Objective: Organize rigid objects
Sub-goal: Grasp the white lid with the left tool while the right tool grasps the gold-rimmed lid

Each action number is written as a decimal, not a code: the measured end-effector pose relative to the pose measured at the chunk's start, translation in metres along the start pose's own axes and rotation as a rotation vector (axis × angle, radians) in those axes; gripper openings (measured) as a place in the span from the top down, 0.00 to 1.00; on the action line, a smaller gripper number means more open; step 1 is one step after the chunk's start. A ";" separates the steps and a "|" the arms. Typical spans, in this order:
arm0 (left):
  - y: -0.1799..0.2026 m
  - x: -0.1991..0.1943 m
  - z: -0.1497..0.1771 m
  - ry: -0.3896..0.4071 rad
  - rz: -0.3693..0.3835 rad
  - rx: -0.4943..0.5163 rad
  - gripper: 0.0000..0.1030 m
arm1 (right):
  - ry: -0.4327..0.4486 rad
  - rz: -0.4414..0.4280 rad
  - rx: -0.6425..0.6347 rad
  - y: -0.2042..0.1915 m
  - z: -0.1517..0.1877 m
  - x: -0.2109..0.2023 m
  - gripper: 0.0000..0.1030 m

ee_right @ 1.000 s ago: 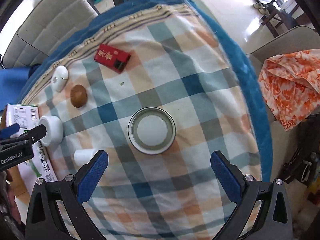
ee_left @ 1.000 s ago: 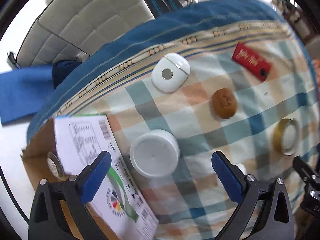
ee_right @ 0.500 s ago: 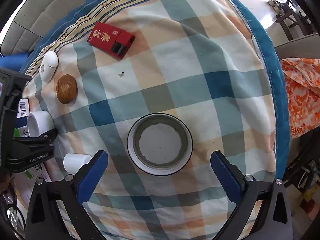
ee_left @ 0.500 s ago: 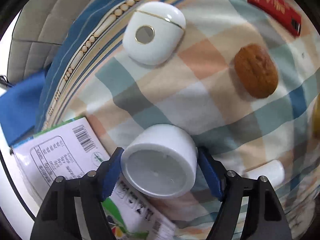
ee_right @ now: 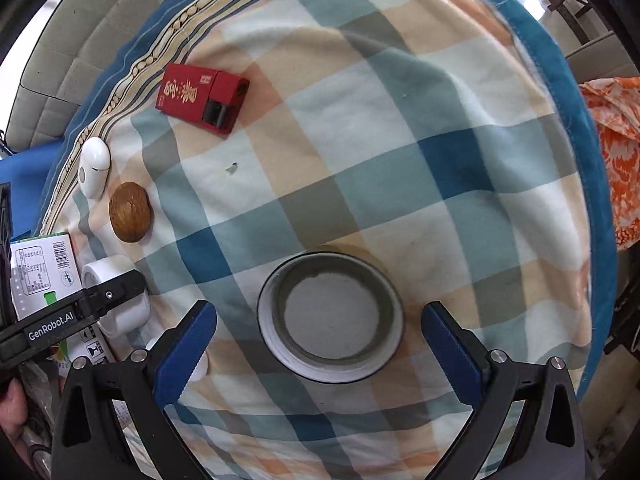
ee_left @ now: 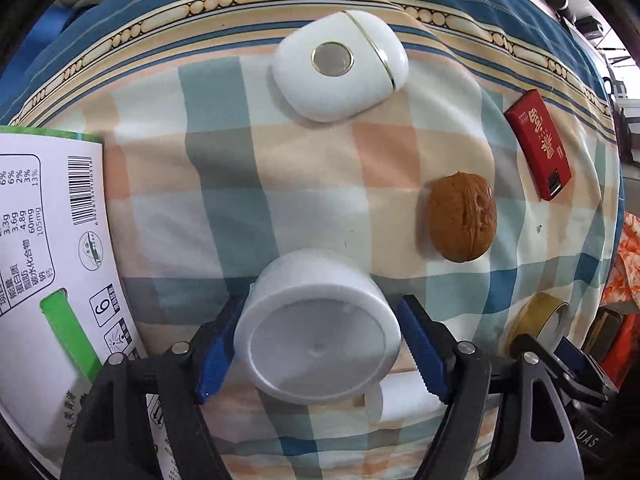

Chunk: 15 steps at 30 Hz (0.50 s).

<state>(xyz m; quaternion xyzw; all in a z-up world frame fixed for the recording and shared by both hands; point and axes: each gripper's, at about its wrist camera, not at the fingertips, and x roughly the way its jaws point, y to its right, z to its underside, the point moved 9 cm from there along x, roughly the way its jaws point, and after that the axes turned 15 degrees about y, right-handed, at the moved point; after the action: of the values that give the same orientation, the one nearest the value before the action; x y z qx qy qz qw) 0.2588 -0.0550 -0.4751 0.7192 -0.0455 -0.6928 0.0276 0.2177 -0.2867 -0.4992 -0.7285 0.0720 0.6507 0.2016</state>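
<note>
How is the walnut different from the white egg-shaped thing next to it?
The walnut is brown and wrinkly; the white case is smooth and shiny. The walnut looks smaller. The case has a gold line and a round silver spot; the walnut has only a seam. Both are rounded and lie loose on the checked cloth.

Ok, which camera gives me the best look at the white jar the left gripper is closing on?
The left wrist view: the white jar fills the lower centre, lying between the left gripper pads, which touch its sides. In the right wrist view the jar is small at the left edge, partly hidden behind the gripper's finger.
</note>
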 end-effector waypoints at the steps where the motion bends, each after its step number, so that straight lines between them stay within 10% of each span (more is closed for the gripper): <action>1: -0.009 0.003 -0.005 -0.002 0.001 -0.001 0.26 | -0.007 -0.005 0.003 -0.001 0.002 0.002 0.00; 8: -0.008 0.014 0.002 0.032 -0.054 0.067 0.26 | -0.007 0.039 0.011 0.003 0.013 0.019 0.04; 15: 0.001 0.015 0.011 0.084 -0.107 0.113 0.35 | 0.039 0.164 -0.007 0.006 0.007 0.018 0.35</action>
<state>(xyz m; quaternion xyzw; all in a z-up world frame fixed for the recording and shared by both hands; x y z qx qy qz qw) 0.2485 -0.0575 -0.4905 0.7495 -0.0446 -0.6587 -0.0481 0.2114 -0.2869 -0.5184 -0.7334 0.1331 0.6510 0.1438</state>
